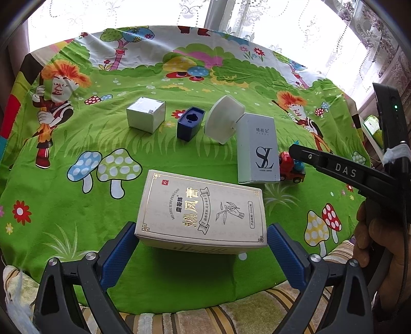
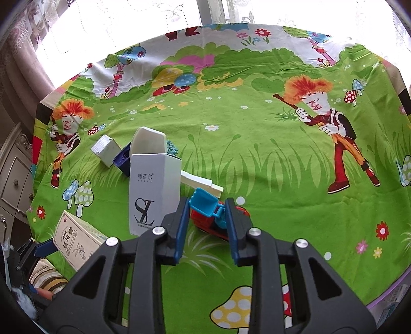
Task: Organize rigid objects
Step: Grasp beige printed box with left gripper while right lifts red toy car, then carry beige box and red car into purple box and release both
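The left gripper (image 1: pixel 201 241) holds its blue-padded jaws against the two short ends of a cream ointment box (image 1: pixel 201 210) with gold lettering, clasping it so that the box tilts up off the cloth with its shadow beneath. The right gripper (image 2: pixel 206 226) has its jaws narrowed around a red toy truck (image 2: pixel 215 226) with a blue bucket on top; the pads sit at the truck's sides, though whether they press it firmly I cannot tell. Just left of the truck stands a tall white carton (image 2: pixel 151 190) marked with a large SL logo, upright. Behind that carton leans a white rounded container (image 1: pixel 223 118), tilted against the carton's top edge, and beside it sits a small dark blue box (image 1: pixel 190 123) with a round hollow in its top. Farther left, apart from the blue box, rests a silver-white cube box (image 1: pixel 146 114). In the right wrist view a flat cream slab (image 2: pixel 203 183) lies just beyond the truck. Everything rests on a table covered with a bright green cartoon cloth (image 1: pixel 77 200) printed with mushrooms and figures, and lace curtains (image 1: pixel 282 23) hang behind it.
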Demonstrator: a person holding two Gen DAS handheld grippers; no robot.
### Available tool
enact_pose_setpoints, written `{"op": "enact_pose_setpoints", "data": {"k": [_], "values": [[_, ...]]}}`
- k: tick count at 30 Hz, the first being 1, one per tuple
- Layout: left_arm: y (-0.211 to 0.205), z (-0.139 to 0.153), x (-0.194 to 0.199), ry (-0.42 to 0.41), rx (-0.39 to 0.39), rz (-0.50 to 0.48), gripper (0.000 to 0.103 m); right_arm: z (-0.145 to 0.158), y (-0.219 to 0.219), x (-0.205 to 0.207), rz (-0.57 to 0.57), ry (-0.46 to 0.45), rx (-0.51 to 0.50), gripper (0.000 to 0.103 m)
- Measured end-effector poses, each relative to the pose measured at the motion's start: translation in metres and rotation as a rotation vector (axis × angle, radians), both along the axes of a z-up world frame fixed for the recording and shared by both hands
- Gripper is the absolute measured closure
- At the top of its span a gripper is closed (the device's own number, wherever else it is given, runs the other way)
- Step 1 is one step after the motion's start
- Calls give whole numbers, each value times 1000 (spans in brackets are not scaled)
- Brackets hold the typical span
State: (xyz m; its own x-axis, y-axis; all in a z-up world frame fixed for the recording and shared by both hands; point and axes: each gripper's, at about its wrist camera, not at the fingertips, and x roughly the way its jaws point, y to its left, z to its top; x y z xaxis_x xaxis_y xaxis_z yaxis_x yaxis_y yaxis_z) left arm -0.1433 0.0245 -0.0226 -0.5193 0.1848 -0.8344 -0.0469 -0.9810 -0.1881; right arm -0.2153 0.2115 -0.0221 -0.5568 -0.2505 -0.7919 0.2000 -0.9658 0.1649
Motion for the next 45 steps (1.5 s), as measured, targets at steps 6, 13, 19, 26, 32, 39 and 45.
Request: {"op": "enact_pose_setpoints", "data": {"k": [6, 13, 19, 26, 32, 39, 45], "values": [[1, 8, 6, 39, 11, -4, 3, 11, 5, 14, 4, 26, -4, 72], [10, 25, 17, 82, 34, -33, 3, 24, 22, 36, -14, 42, -14, 72], [34, 38, 28, 97, 60, -100, 3, 35, 50, 62, -56, 47, -32, 72], [75, 49, 44, 104, 79, -198, 3, 42, 91, 101, -106, 50, -29, 72], [115, 60, 58, 117, 87, -284, 3, 46, 141, 135, -181, 52, -21, 72], [170, 65, 74, 108, 94, -403, 3, 50, 209, 178, -304, 63, 7, 72], [221, 65, 91, 75, 113, -524, 3, 44, 263, 209, -412, 51, 6, 72]]}}
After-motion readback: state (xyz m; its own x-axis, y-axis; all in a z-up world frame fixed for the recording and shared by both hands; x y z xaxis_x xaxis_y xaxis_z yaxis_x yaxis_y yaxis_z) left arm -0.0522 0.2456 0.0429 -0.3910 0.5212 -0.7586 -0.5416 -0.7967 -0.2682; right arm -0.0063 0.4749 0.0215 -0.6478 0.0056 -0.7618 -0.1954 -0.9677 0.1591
